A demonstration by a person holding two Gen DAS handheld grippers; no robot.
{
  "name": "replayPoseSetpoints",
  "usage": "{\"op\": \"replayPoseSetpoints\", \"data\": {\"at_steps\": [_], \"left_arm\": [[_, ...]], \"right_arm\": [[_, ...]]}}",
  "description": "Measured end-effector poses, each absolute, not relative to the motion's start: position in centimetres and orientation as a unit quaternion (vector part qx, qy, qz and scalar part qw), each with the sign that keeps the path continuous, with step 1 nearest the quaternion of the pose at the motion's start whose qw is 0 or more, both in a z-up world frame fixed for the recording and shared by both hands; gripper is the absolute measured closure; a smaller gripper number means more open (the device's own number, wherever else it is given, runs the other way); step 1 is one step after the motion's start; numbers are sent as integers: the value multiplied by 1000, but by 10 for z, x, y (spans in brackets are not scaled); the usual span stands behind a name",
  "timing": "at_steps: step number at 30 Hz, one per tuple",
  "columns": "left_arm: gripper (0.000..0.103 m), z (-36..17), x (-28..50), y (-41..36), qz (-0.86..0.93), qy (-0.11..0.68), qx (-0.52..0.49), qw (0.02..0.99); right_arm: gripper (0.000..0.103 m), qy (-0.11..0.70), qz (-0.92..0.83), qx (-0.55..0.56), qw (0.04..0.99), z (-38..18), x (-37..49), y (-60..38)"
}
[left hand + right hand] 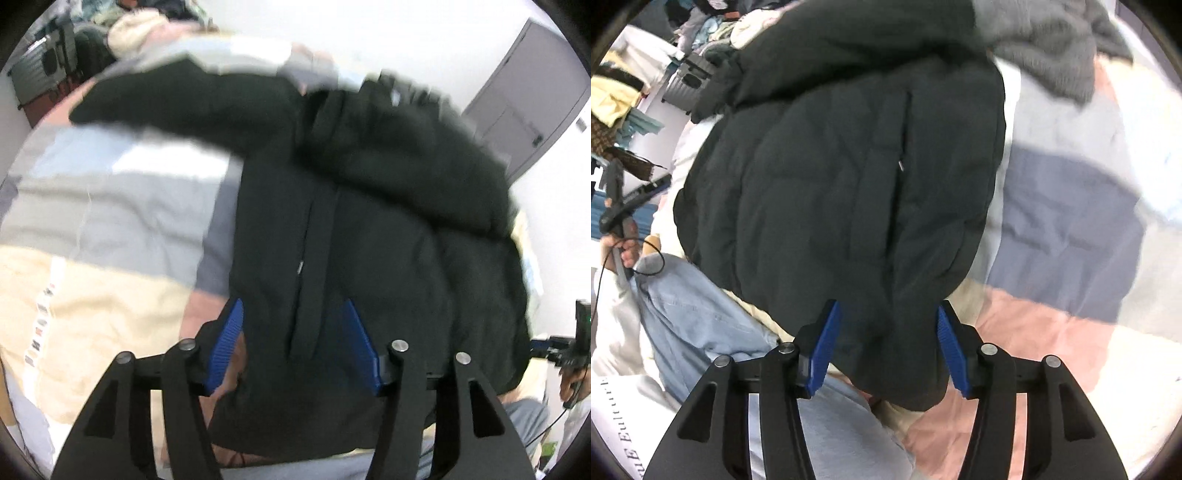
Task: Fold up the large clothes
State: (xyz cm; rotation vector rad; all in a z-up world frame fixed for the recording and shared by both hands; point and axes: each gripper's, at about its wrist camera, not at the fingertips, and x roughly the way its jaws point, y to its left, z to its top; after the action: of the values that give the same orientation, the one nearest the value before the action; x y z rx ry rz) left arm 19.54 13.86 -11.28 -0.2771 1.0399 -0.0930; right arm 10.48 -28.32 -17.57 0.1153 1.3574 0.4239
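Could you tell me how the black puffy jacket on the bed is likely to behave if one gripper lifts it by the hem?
The jacket looks quilted and padded, so it is probably light for its bulk but floppy, sagging from one grip. Its sleeve lies spread on the quilt and would likely trail. The smooth-looking shell may slip between open jaws unless pinched firmly.

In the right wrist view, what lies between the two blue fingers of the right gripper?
In the right wrist view, the bottom hem of the black puffer jacket fills the gap of the open right gripper. The patchwork bedspread shows beside it.
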Motion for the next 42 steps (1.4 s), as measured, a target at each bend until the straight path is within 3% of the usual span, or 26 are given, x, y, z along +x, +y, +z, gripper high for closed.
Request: {"op": "replayPoseSetpoints", "data": {"at_steps": [7,14,24,28,35,42], "left_arm": [[39,-39,197,147,-37,392,-135,909],[37,-21,225,182,-12,330,-149,932],[34,-69,284,276,27,325,-235,916],[25,-109,312,325,45,338,-281,897],[22,-189,356,421,98,353,-394,843],[22,-243,390,482,107,311,-482,812]], "right_arm": [[51,511,169,2,843,-96,108,-235],[50,381,149,-13,912,-69,107,-158],[50,309,115,31,943,-110,118,-100],[49,304,87,28,948,-128,122,-97],[26,294,46,25,955,-147,126,-98],[13,298,27,22,954,-157,143,-99]]}}
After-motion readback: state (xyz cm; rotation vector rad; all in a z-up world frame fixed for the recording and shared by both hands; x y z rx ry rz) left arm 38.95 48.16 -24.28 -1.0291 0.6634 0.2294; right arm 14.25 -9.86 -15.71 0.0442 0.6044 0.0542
